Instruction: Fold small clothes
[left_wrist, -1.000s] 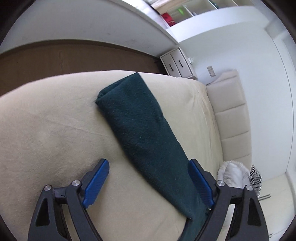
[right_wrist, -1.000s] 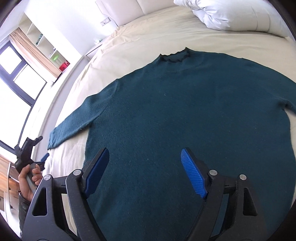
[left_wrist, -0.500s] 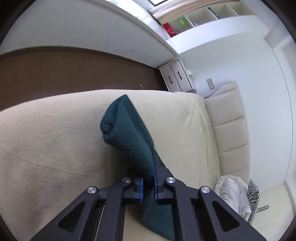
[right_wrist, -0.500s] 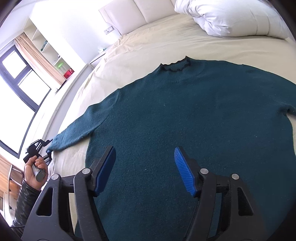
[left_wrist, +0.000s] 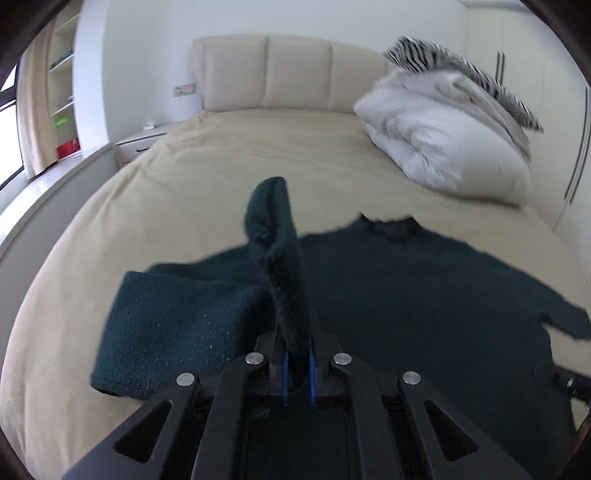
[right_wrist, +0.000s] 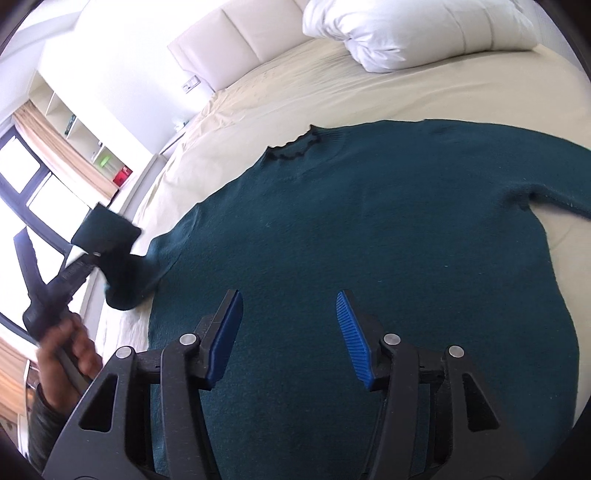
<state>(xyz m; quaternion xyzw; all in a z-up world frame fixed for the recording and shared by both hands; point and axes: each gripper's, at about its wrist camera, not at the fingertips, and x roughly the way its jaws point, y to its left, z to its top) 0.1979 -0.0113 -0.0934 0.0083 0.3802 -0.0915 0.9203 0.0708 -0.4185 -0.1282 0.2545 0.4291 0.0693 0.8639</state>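
Presently catalogued, left wrist view: left gripper (left_wrist: 296, 369), lower centre, blue pads clamped tight on the cuff end of a sleeve (left_wrist: 280, 258); cuff standing up above the pads toward mid-frame, rest of the sleeve bent over in a loop at lower left, lifted off the sheet. Dark teal sweater (left_wrist: 406, 302), spread flat across centre and right of frame, neck opening (left_wrist: 391, 225) toward the headboard (left_wrist: 288, 74); other sleeve running off to the right edge. Bed (left_wrist: 221, 173), cream sheet, bare and open above and left of the garment up to the headboard; left edge of mattress curving down the left side, low ledge beside it. White duvet (left_wrist: 443, 147), bundled at upper right, well apart from the neck opening, striped cloth on top.

Right wrist view: right gripper (right_wrist: 288, 339), lower centre, jaws about half apart and just been closing, nothing pinched between the blue pads, sweater (right_wrist: 369, 240) body showing in the gap; touching the knit or not, cannot tell. Hem region hidden under the gripper frame at bottom. Right-hand side seam meeting bare sheet at right of frame. Left gripper (right_wrist: 94, 254), at left edge, gripping the raised sleeve (right_wrist: 122, 258); hand (right_wrist: 70, 354) and dark cuff below it, lower left. Bed (right_wrist: 332, 85) open across the upper middle; duvet (right_wrist: 406, 29) at top right, window at far left.
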